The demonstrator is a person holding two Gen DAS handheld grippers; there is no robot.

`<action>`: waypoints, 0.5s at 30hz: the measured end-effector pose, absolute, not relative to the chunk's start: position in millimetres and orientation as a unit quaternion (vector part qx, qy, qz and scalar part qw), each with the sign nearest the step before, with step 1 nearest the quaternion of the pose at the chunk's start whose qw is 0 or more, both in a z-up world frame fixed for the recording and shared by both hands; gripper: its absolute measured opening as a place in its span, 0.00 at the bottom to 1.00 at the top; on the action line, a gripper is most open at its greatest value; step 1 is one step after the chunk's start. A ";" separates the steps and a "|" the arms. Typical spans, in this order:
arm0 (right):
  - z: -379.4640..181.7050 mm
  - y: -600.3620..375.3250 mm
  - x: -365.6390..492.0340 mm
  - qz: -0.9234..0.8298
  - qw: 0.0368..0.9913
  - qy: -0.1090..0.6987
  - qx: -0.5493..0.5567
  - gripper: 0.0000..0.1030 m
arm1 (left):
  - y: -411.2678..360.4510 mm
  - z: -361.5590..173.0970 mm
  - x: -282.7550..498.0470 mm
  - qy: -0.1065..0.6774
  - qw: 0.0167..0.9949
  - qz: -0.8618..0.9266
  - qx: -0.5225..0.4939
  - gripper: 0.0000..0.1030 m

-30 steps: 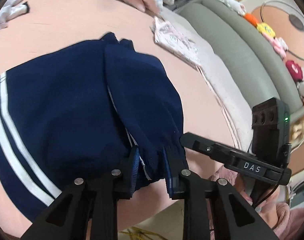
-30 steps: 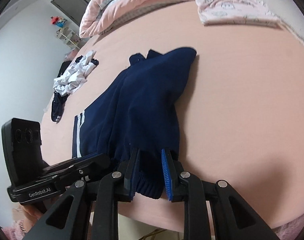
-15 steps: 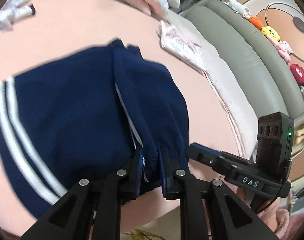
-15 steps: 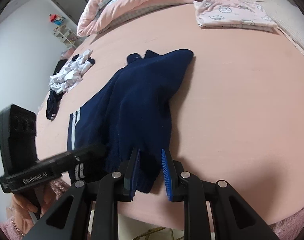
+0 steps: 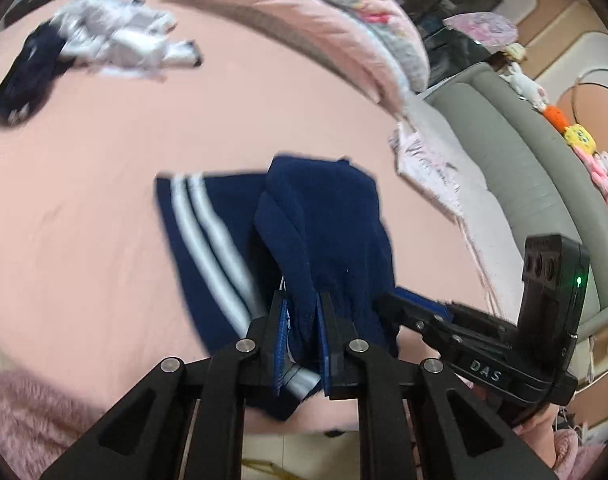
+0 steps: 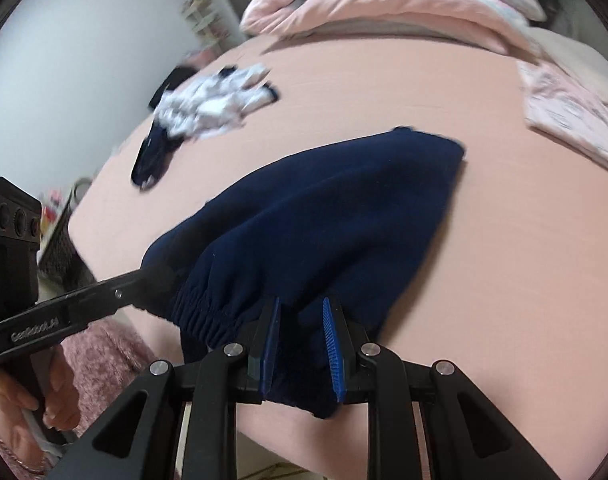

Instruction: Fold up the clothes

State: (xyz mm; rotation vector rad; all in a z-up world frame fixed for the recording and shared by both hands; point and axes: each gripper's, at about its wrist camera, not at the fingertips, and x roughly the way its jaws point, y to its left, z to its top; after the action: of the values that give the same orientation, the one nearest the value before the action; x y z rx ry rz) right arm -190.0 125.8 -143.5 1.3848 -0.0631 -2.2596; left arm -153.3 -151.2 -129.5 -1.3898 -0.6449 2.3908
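Navy trousers (image 5: 327, 236) with two white side stripes (image 5: 208, 236) lie on the pink bed (image 5: 104, 200); their near end is lifted off it. My left gripper (image 5: 302, 312) is shut on the navy cloth near the edge. My right gripper (image 6: 300, 312) is shut on the elastic waistband (image 6: 208, 312) of the same trousers (image 6: 323, 216). Each gripper shows in the other's view: the right one (image 5: 423, 312) and the left one (image 6: 116, 292) both pinch the same end, side by side.
A crumpled white and navy garment (image 5: 104, 44) lies at the far left of the bed, also in the right wrist view (image 6: 208, 108). A folded pink printed garment (image 6: 571, 108) lies at the right. A pink quilt (image 5: 304, 20) is at the back. A grey sofa (image 5: 535, 184) with plush toys stands beside the bed.
Both grippers have lifted and pulled the trousers' near end up and back toward me. The views tilted up, so more of the far bed and the crumpled garment shows.
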 end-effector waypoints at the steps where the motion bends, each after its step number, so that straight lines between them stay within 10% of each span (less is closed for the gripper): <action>1: -148.8 120.8 -188.9 -0.825 0.241 -0.011 0.511 0.21 | -153.9 -135.3 -147.9 -0.226 0.146 0.827 -0.493 0.11; 15: -187.4 173.6 -181.0 -0.834 0.165 -0.027 0.526 0.21 | -149.4 -163.0 -136.1 -0.255 0.151 0.787 -0.542 0.11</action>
State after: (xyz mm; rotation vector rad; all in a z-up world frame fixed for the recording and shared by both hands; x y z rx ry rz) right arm -181.0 173.6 -187.4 1.4987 -0.0778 -2.3758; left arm -136.1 -149.4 -163.0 -1.5566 -0.7311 2.2587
